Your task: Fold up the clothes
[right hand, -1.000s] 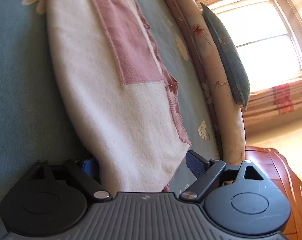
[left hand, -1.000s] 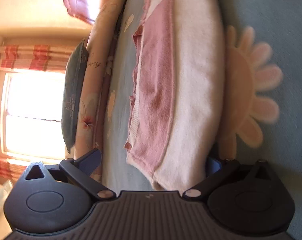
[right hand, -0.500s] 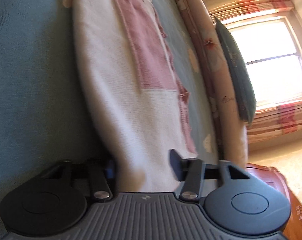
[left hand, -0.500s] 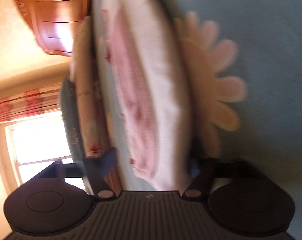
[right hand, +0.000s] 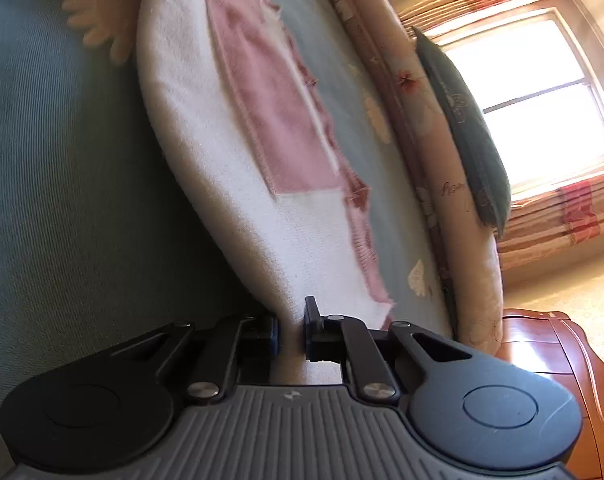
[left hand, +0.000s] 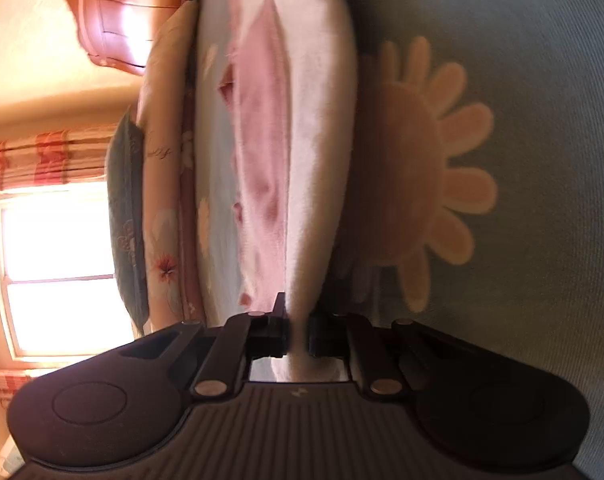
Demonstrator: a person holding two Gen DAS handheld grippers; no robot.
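Lying on the bed (right hand: pixel 54 184), the garment (right hand: pixel 222 168) has been pinched at its near end by both grippers, left gripper (left hand: pixel 298 332) and right gripper (right hand: pixel 291 330), whose jaws have just been closing on cloth. A lift and fold-over is probably called for next.

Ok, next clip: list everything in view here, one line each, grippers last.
garment: one, cream with a pink panel, folded long on the bed, each end pinched by a gripper
bedspread: one, blue-green, under the garment
sunflower motif: one, orange, on the bedspread beside the garment
long pillow: one, cream floral, along the bed's far edge
cushion: one, dark green, against the pillow
window: one, bright, red-striped curtains
wooden furniture: reddish brown, beside the bed
left gripper: black, just closed on the garment's end
right gripper: black, just closed on the other end
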